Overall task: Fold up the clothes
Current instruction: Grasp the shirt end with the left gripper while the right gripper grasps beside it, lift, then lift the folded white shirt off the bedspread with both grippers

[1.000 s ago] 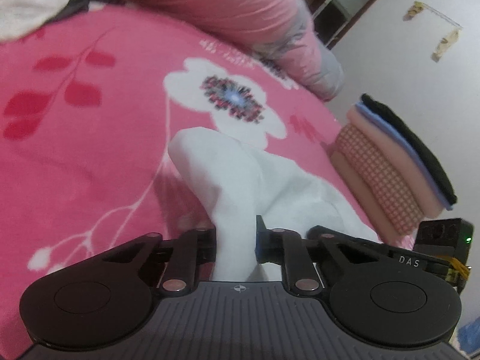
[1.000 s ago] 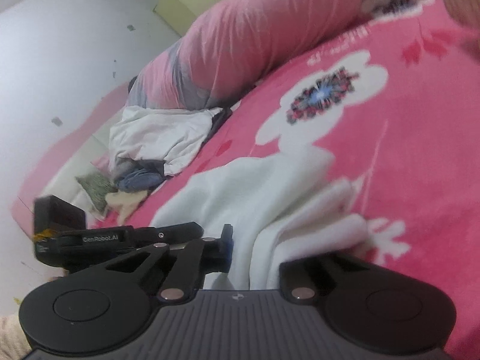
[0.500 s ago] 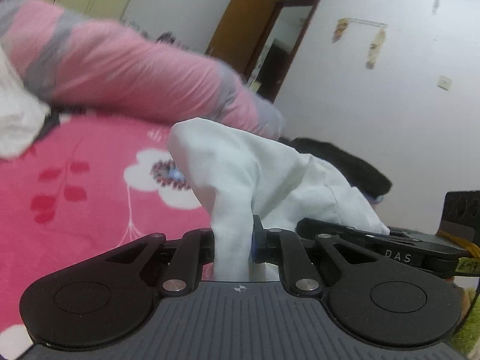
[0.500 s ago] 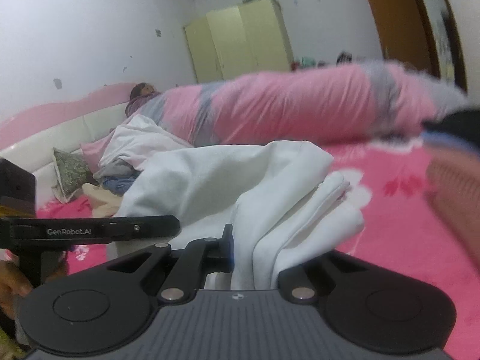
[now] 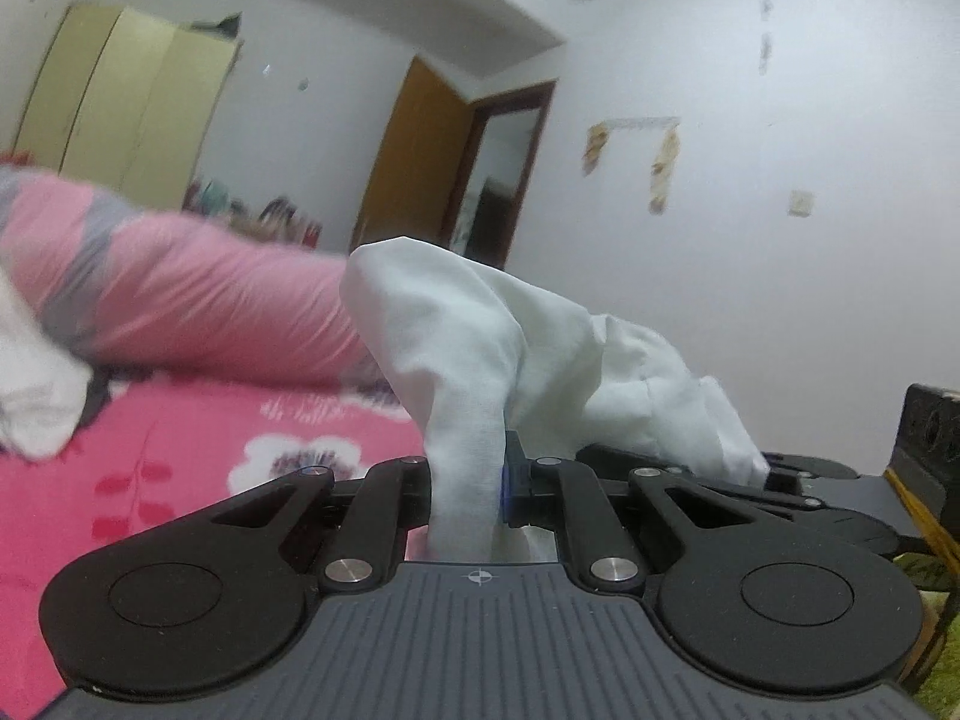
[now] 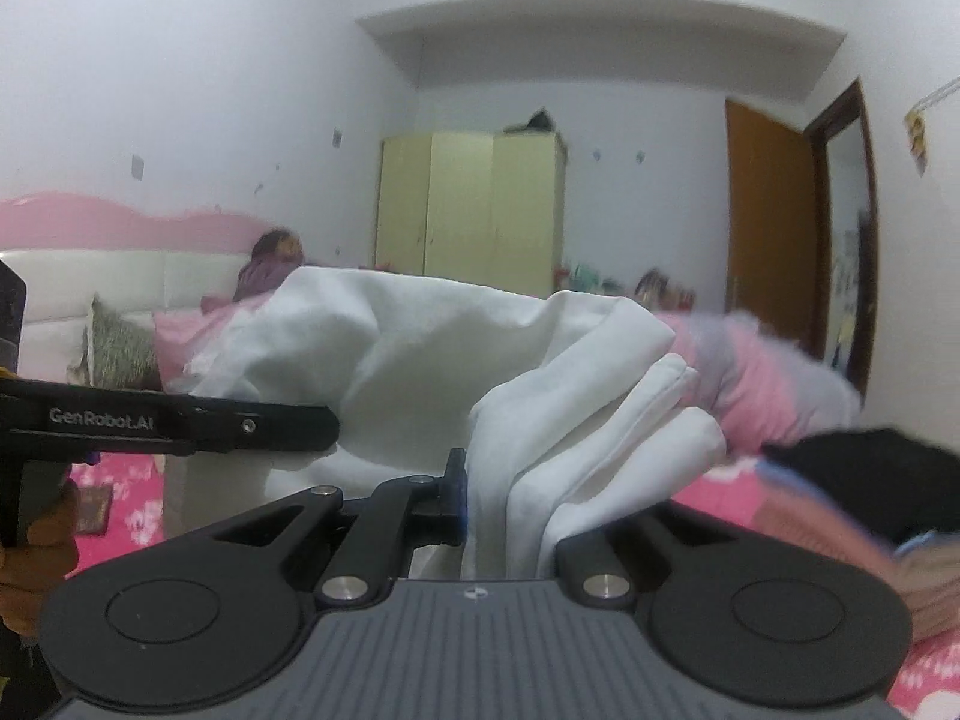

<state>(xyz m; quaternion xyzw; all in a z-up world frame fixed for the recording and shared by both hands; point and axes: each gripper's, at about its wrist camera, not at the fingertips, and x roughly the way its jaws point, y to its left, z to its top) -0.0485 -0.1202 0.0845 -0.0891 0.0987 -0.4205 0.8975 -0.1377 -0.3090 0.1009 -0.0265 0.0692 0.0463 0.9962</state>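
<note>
White cotton, folded-up and bunchy, is getting carried right now: the white garment is pinched at one end in the left gripper and at the other in the right gripper, both clamped on the cloth. What's just changed: a second ago both cameras were looking down at the pink floral bed with the garment lying on it, and now they're looking level across the room, so the whole thing is coming up off the bed and hanging between the two grippers. The right gripper is also swinging close to the stack of folded clothes, blurry at its lower right. My guess is the folding's done and it's heading for that stack. Containers: nothing really, only the yellow-green wardrobe, doors closed, contents not visible.
</note>
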